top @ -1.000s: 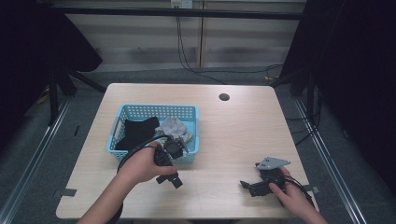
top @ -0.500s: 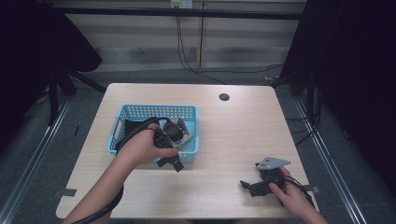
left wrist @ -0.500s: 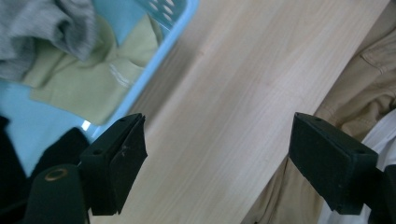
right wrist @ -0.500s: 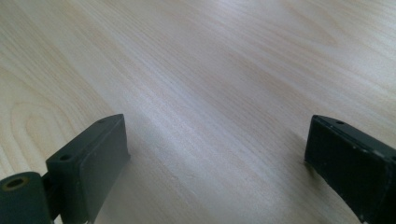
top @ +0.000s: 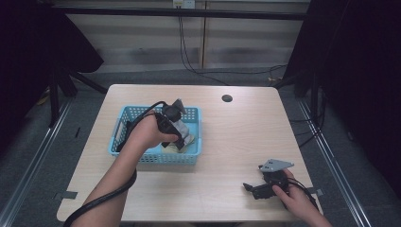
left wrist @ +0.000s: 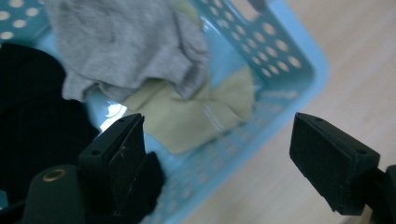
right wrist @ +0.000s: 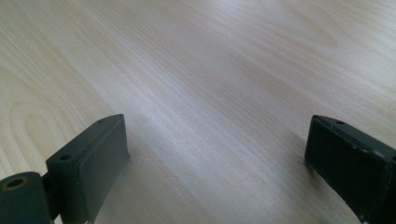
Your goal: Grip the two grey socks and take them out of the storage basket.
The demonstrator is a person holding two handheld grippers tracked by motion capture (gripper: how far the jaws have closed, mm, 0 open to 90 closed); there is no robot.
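A light blue perforated basket (top: 156, 158) stands on the left half of the wooden table (top: 236, 142). In it lie a grey cloth (left wrist: 126, 46), a pale yellow-green cloth (left wrist: 187, 116) and a black cloth (left wrist: 28, 107). My left gripper (top: 179, 137) hangs over the basket's right front part, pointing down. In the left gripper view the left gripper (left wrist: 217, 121) is open above the yellow-green cloth and the basket wall (left wrist: 280, 60), and holds nothing. My right gripper (top: 249, 189) rests low at the table's front right. It (right wrist: 215, 123) is open over bare wood.
A dark round hole (top: 227, 98) sits in the tabletop at the back, right of centre. The left gripper's black cable (top: 101, 201) trails along the forearm off the front edge. Dark curtains and floor rails flank the table.
The left hand has moved with its gripper from the table in front of the basket up and back over the basket's right side. The right hand has stayed in place.
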